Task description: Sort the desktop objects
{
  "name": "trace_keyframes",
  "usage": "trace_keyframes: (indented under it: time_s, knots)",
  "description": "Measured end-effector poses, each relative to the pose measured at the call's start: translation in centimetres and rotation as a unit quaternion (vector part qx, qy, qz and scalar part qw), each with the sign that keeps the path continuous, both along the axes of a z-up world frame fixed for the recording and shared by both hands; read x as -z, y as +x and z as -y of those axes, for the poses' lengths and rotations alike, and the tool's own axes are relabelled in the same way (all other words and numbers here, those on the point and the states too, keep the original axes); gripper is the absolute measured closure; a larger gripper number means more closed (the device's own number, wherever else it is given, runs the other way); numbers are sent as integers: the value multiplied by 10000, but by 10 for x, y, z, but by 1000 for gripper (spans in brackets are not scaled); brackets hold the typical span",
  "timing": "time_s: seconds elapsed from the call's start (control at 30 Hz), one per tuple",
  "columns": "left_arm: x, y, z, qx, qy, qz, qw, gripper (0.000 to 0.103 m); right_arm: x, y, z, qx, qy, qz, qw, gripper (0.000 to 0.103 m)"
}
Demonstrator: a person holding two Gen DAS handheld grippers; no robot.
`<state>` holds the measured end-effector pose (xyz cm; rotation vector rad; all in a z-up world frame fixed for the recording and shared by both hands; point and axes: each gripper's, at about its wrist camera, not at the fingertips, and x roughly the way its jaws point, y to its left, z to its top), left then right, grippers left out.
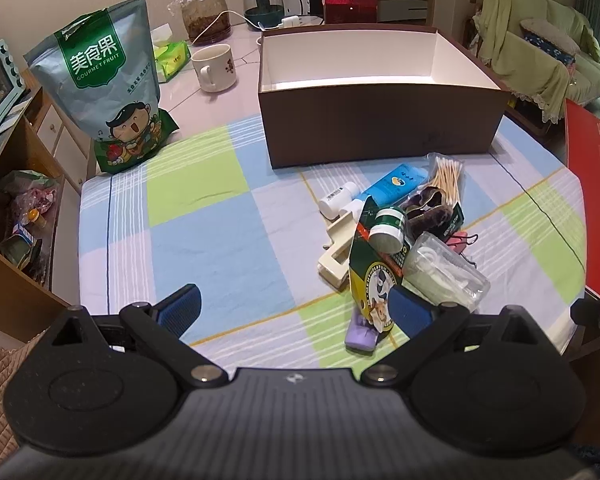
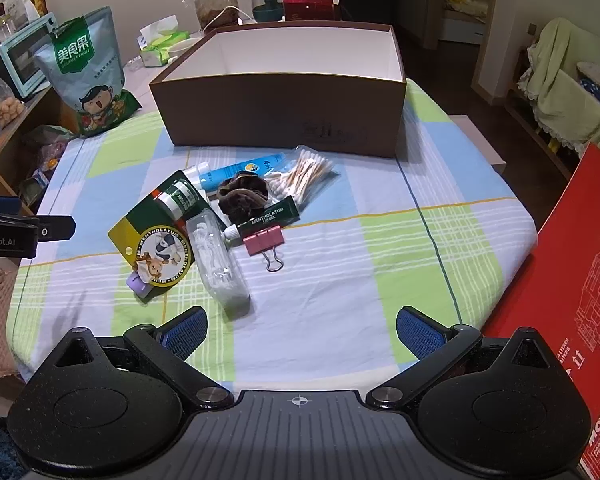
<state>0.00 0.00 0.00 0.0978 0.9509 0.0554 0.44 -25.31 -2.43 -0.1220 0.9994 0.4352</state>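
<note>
A pile of small items lies on the checked cloth in front of an open brown box (image 2: 284, 120) (image 1: 380, 128): a green Mentholatum card pack (image 2: 162, 236) (image 1: 374, 280), a clear plastic case (image 2: 220, 268) (image 1: 444, 272), a pink binder clip (image 2: 262, 242), a brown scrunchie (image 2: 242, 196), a bag of cotton swabs (image 2: 302, 176) (image 1: 448, 174), a blue tube (image 2: 240, 172) (image 1: 396, 184), a cream clip (image 1: 336, 252) and a purple item (image 1: 360, 334). My left gripper (image 1: 296, 308) is open, low over the cloth left of the pile. My right gripper (image 2: 302, 330) is open, near the front edge.
A tall snack bag (image 1: 108, 84) stands at the back left beside a mug (image 1: 214, 68), tissues (image 1: 172, 58) and jars (image 1: 206, 12). A red carton (image 2: 580, 308) leans at the right table edge. Shelves (image 1: 16, 184) stand off the left side.
</note>
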Motion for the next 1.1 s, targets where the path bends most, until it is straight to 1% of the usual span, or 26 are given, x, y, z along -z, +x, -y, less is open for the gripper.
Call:
trace_keyframes:
  time_s: [0.17,0.33,0.67,1.1]
  knots:
    - [-4,1,-1,-17,-15,56,10000,4,-2,-1,1,57,-7,68,10000,0]
    - [1,-2,4,11,40,92,9999,4,0,3,2,78,-9,38,10000,0]
    - [1,4,5,38,58,-49,10000,4,0,5,6,93,-32,33,9999,0]
    - [0,0,6,8,26,-20,10000,4,-1,7,5,79,-53,43,9999,0]
